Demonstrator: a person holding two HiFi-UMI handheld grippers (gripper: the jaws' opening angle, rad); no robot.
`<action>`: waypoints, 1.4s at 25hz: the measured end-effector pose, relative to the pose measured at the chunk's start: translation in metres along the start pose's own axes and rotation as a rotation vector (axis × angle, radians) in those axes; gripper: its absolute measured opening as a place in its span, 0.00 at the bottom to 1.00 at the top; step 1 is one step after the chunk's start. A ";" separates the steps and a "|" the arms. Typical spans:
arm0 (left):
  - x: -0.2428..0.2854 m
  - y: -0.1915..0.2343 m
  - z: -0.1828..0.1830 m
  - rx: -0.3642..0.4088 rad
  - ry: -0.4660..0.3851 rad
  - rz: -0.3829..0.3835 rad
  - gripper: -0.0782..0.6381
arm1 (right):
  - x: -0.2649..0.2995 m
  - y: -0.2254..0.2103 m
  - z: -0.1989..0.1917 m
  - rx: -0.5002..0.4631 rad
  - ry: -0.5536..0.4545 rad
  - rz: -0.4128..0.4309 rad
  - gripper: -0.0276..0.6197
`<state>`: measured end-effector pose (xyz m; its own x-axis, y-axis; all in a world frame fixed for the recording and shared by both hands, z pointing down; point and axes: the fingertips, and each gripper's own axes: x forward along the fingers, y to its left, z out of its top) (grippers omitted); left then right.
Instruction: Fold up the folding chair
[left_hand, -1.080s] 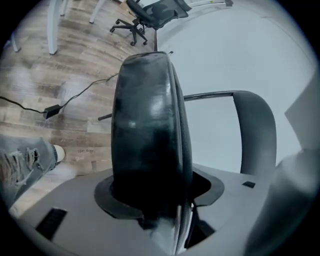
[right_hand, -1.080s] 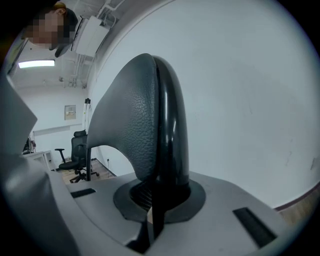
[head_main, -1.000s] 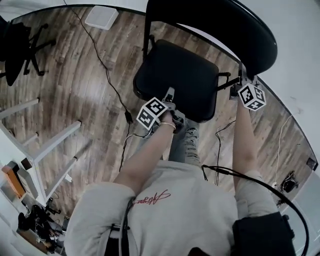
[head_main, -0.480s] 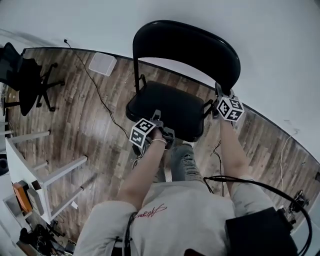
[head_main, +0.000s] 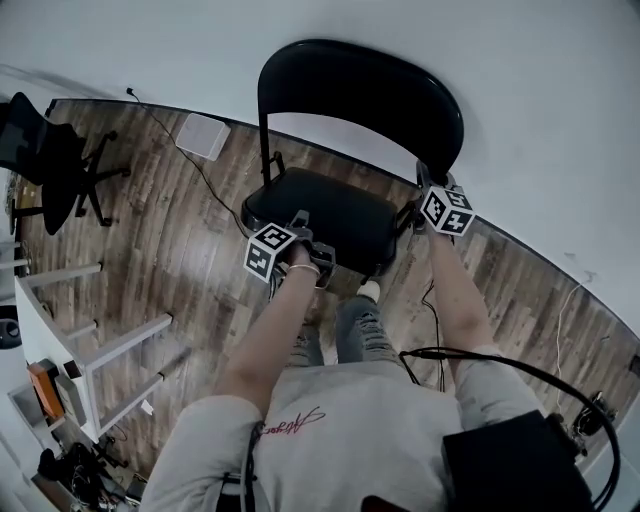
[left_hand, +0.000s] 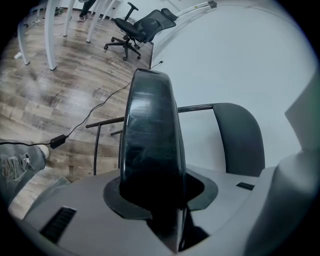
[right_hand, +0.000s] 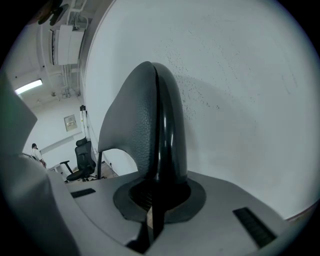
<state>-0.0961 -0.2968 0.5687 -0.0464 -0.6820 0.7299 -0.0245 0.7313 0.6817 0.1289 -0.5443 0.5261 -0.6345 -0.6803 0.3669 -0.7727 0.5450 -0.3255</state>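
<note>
A black folding chair stands by the white wall, its backrest (head_main: 360, 90) above its padded seat (head_main: 335, 215). My left gripper (head_main: 300, 222) is at the seat's front left corner. In the left gripper view the seat (left_hand: 150, 145) runs edge-on between the jaws of the left gripper (left_hand: 167, 197), which are closing on it. My right gripper (head_main: 425, 185) is at the backrest's right edge. In the right gripper view that backrest edge (right_hand: 160, 130) sits clamped in the right gripper (right_hand: 156, 197).
A black office chair (head_main: 45, 160) stands at the far left, beside white table legs (head_main: 110, 350). A cable (head_main: 200, 180) and a white floor box (head_main: 203, 135) lie left of the chair. The person's shoe (head_main: 368, 292) is under the seat's front edge.
Both grippers have moved up the picture together with the chair. The whole backrest now shows against the wall, and the seat looks shorter front to back.
</note>
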 end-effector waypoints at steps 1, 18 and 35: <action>0.002 -0.008 -0.001 0.001 -0.001 -0.009 0.35 | -0.001 0.000 0.003 -0.003 -0.005 0.006 0.06; 0.097 -0.139 0.000 0.097 -0.035 0.252 0.31 | 0.012 0.004 0.037 -0.121 0.022 0.131 0.07; 0.153 -0.180 -0.001 0.211 -0.032 0.405 0.34 | 0.021 -0.001 0.050 -0.165 0.050 0.094 0.07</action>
<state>-0.0976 -0.5331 0.5581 -0.1247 -0.3419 0.9314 -0.2004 0.9281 0.3138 0.1179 -0.5837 0.4903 -0.7009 -0.6001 0.3855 -0.7007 0.6805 -0.2145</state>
